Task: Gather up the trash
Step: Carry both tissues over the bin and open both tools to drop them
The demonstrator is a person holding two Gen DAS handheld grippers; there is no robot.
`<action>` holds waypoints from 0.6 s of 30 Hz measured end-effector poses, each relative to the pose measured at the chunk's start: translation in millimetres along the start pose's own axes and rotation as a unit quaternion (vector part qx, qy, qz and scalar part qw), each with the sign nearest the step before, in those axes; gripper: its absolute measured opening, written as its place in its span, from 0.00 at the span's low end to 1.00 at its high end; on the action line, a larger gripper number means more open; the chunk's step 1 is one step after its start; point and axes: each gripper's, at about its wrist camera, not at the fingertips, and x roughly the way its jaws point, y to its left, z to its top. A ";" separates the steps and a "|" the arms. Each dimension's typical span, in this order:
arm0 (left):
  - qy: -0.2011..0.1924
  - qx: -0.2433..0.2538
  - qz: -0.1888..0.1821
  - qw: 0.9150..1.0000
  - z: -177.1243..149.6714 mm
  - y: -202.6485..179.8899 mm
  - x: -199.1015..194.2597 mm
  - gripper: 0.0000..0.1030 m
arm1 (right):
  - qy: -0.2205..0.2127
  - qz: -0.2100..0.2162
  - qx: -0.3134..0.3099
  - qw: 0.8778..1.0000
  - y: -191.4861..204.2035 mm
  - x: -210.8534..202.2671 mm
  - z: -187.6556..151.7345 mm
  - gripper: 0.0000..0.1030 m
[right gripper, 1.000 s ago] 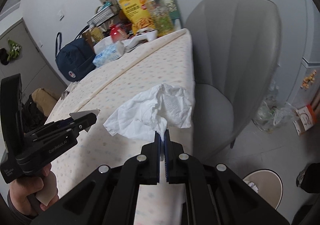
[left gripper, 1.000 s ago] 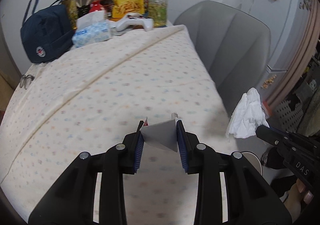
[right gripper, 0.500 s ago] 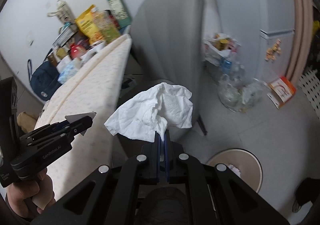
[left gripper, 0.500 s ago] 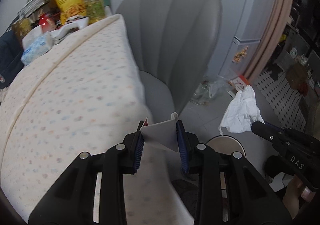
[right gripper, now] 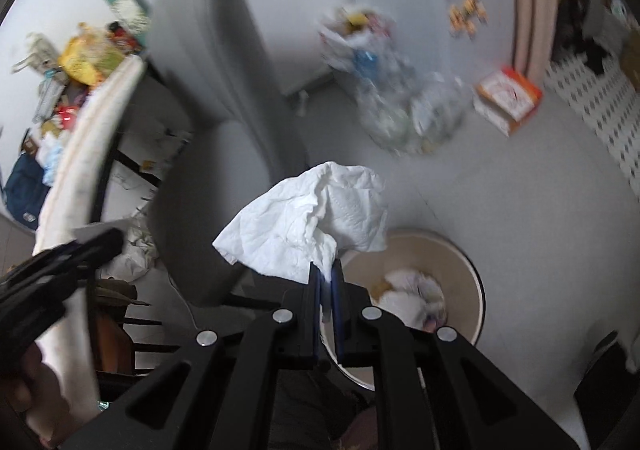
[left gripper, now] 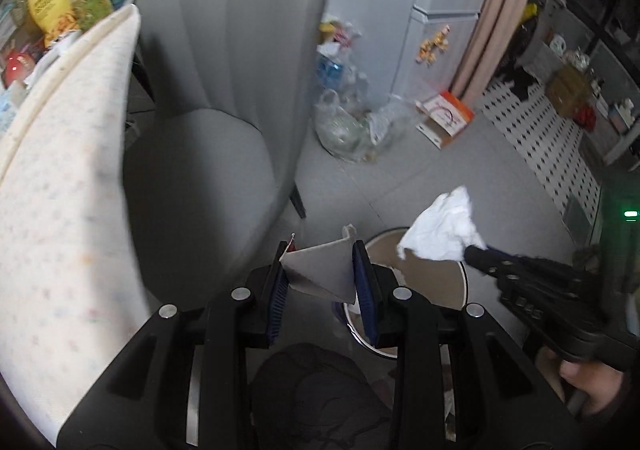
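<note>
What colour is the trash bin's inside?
Beige, with a dark rim; the trash bin shows best in the right wrist view.

A lived-in home. Left of the tool stands a cloth-covered surface (left gripper: 60, 169) beside a grey chair (left gripper: 224, 97). Bagged bottles (left gripper: 352, 125) lie ahead.

Layout around the waste bin (right gripper: 460, 250) on the floor.

The chair (left gripper: 224, 97) stands to the left of the bin; the table (left gripper: 60, 177) lies left of the chair, with packets (left gripper: 48, 5) at its far end. Beyond the bin, bags of bottles (left gripper: 352, 121) sit on the floor, a carton (left gripper: 444, 117) to their right. The tissue (right gripper: 312, 217), held in the right gripper (right gripper: 327, 282), hangs above the bin's left rim; the paper scrap (left gripper: 320, 270), between the left gripper (left gripper: 320, 278) fingers, is just left of the bin. Crumpled waste (right gripper: 412, 290) lies in the bin.
</note>
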 end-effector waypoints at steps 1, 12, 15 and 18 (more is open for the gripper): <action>0.007 0.003 -0.002 1.000 -1.5 -4.7 5.5 0.31 | 0.015 0.000 0.014 1.000 -11.7 11.6 -3.8 0.08; 0.045 0.035 -0.013 0.998 -5.4 -43.8 39.1 0.31 | 0.019 -0.001 0.081 0.997 -76.4 19.1 -26.9 0.58; 0.053 0.045 -0.021 0.997 -6.1 -59.4 45.8 0.31 | 0.005 0.000 0.091 0.996 -90.5 2.9 -27.5 0.58; 0.065 0.050 -0.035 0.996 -7.1 -73.4 53.5 0.31 | -0.015 -0.007 0.097 0.995 -102.9 -19.6 -29.4 0.59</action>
